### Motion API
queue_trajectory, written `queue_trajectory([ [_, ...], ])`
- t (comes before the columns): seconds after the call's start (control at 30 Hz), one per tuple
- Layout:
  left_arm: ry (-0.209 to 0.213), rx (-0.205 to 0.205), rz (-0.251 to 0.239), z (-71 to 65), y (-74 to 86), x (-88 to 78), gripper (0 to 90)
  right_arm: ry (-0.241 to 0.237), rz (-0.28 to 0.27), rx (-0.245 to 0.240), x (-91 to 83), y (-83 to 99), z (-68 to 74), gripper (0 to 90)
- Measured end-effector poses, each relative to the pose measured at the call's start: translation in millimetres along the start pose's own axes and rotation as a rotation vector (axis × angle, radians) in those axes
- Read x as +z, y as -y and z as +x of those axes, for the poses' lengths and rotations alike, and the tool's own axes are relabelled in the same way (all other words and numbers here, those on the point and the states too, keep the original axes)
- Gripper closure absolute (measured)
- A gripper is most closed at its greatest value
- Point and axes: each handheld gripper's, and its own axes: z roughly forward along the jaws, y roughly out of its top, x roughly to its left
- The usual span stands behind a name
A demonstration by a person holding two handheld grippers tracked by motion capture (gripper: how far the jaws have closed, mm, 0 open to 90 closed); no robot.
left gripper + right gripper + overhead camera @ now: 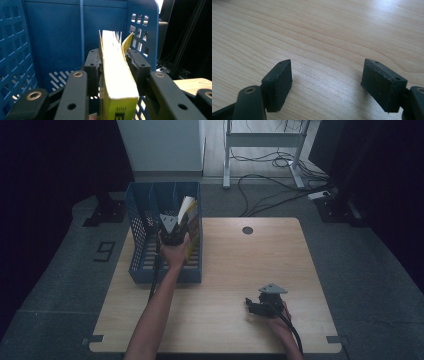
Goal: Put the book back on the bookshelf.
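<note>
Yellow book (pixel 117 72) already upright inside the right compartment of the blue basket (pixel 137 227), between the pads of the left claw (pixel 172 231), barely touching; letting go and withdrawing probably left; right claw (pixel 328 83) open, empty, low over the table (pixel 324 30).

One yellow book (pixel 117 75), one blue basket (pixel 137 220), two hand-held grippers, one table (pixel 240 265).

A large "9" (pixel 105 251) was seen marked on the floor, left of the surface. Upside-down print, approx. "400", was made out on the yellow book's (pixel 117 82) near end; remaining print was illegible.
</note>
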Motion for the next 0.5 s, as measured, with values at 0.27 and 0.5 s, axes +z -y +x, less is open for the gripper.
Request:
queue_trajectory([
  [0.27,-0.012,-0.001,-0.022,5.2,3.3,-11.1,65.3,0.007,0.004,-0.010,0.0,0.0,0.8,23.5],
  [0.5,-0.032,-0.009,-0.007,12.0,3.0,-16.2,64.7,0.008,0.004,-0.012,0.1,0.1,1.0,23.4],
])
